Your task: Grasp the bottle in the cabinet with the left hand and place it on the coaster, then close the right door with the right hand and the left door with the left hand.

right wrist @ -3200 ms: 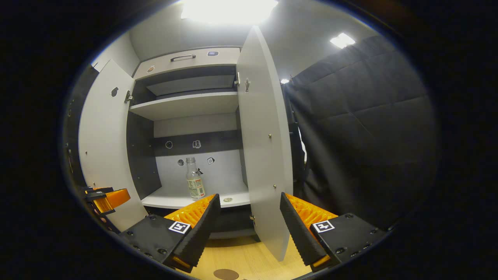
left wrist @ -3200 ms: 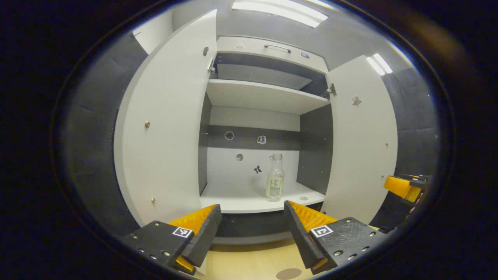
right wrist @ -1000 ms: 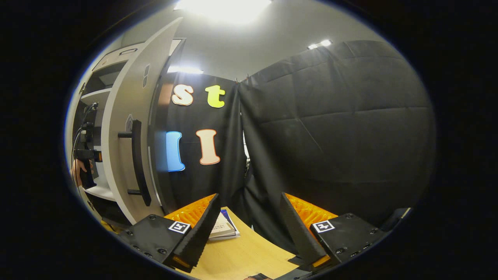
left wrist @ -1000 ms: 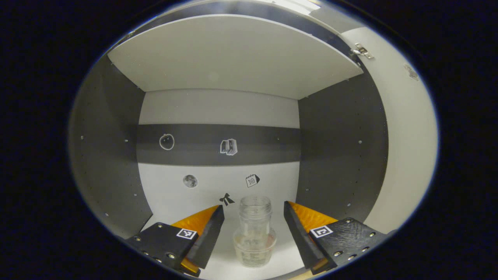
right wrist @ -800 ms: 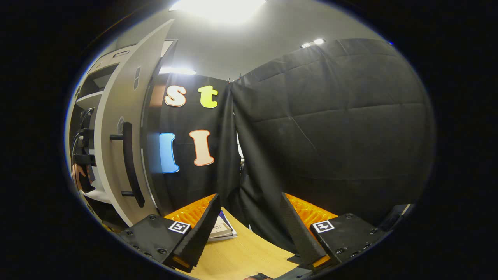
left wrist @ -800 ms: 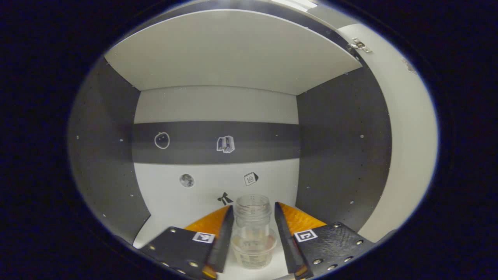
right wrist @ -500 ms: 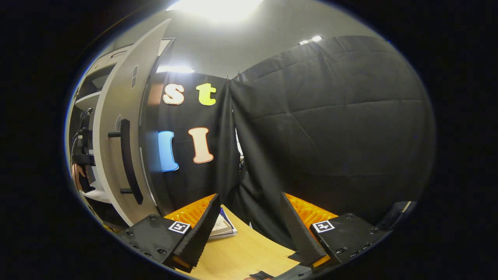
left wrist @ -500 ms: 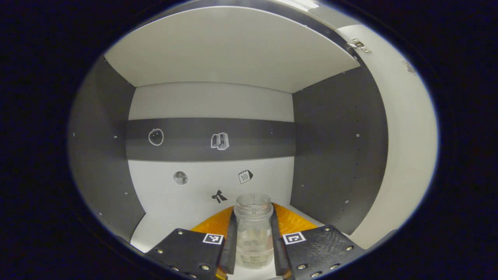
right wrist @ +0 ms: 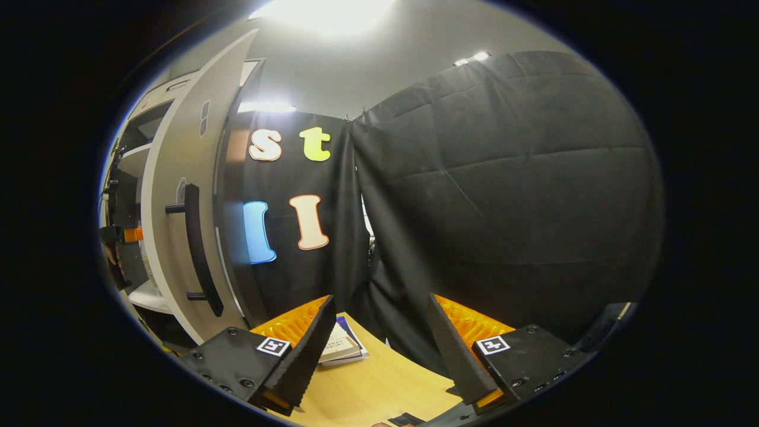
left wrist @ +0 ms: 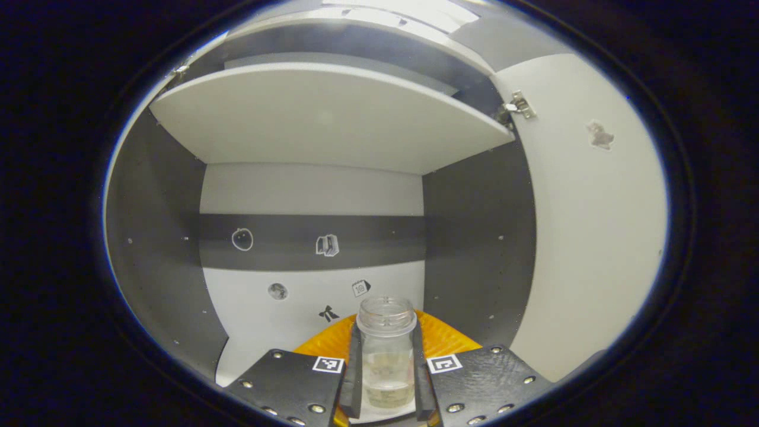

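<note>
The grey-and-white cabinet (left wrist: 308, 196) takes up most of the left gripper view, its pale shelf board (left wrist: 320, 115) arching across the top and the white inner face of the open right door (left wrist: 593, 237) down the right side. In the right gripper view that white door's outer face (right wrist: 172, 178) stands at the left with its long black bar handle (right wrist: 198, 249), and a light wooden tabletop (right wrist: 379, 385) with a small stack of books (right wrist: 341, 350) lies at the bottom. At bottom centre of the left gripper view, the left gripper (left wrist: 385, 379) pinches the clear, uncapped plastic bottle (left wrist: 386, 350), upright, one finger pressed to each side. The right gripper (right wrist: 379, 350) is spread wide, holding nothing, at the bottom of its own view.
</note>
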Demonstrator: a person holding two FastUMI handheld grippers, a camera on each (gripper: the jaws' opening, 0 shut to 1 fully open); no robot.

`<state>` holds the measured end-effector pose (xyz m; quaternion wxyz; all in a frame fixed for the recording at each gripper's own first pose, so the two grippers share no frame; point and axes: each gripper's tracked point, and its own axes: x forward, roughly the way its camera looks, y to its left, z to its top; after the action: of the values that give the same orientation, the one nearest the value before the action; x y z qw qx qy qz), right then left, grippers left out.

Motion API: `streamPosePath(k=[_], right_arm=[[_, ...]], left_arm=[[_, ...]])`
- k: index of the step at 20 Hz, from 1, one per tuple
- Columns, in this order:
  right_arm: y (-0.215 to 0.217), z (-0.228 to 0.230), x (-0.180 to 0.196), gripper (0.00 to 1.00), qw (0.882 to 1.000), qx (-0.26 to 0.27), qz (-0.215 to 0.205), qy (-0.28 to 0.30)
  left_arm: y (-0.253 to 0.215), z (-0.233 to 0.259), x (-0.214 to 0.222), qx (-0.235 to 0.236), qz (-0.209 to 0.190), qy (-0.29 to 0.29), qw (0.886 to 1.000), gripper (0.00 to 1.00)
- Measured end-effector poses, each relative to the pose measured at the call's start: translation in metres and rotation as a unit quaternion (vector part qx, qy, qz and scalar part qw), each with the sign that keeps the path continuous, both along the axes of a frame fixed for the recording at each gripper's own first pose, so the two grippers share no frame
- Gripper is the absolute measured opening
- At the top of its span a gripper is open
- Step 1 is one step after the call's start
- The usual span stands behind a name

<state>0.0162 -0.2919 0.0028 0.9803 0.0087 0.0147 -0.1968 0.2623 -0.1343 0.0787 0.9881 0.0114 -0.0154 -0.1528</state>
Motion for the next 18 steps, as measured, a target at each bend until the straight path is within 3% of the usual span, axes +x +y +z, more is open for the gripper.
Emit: streamPosePath(k=[1, 4, 6, 7, 8, 11, 14, 15, 16, 18], right_arm=[[0.003, -0.001, 0.001, 0.98, 1.0, 0.001, 0.003, -0.001], [0.009, -0.004, 0.001, 0.94, 1.0, -0.005, 0.012, 0.007], [0.012, -0.003, 0.001, 0.98, 1.0, -0.008, 0.017, 0.008], [0.013, -0.001, 0.001, 0.98, 1.0, -0.009, 0.017, 0.007], [0.013, 0.001, 0.002, 0.94, 1.0, -0.01, 0.018, 0.005], [0.013, 0.009, 0.0, 0.98, 1.0, -0.018, 0.015, -0.002], [0.013, 0.015, -0.004, 0.98, 1.0, -0.022, 0.008, -0.008], [0.01, 0.015, -0.006, 0.94, 1.0, -0.021, 0.0, -0.005], [0.009, 0.013, -0.009, 0.98, 1.0, -0.015, -0.01, -0.005], [0.011, 0.014, -0.014, 0.98, 1.0, 0.008, -0.021, -0.013]], left_arm=[[-0.001, 0.006, -0.014, -0.004, -0.009, -0.002, 1.0, 0.36], [-0.001, 0.012, -0.045, -0.017, -0.024, 0.004, 1.0, 0.36], [-0.003, 0.01, -0.065, -0.023, -0.033, 0.009, 0.999, 0.36], [-0.002, 0.005, -0.072, -0.026, -0.036, 0.011, 0.999, 0.43], [-0.001, 0.0, -0.082, -0.03, -0.04, 0.012, 0.999, 0.43], [0.002, -0.02, -0.105, -0.045, -0.051, 0.022, 0.997, 0.43], [0.003, -0.049, -0.125, -0.057, -0.056, 0.031, 0.996, 0.37], [0.004, -0.064, -0.135, -0.058, -0.059, 0.033, 0.996, 0.35], [0.003, -0.077, -0.142, -0.056, -0.062, 0.035, 0.996, 0.33], [-0.002, -0.107, -0.156, -0.052, -0.069, 0.039, 0.995, 0.29]])
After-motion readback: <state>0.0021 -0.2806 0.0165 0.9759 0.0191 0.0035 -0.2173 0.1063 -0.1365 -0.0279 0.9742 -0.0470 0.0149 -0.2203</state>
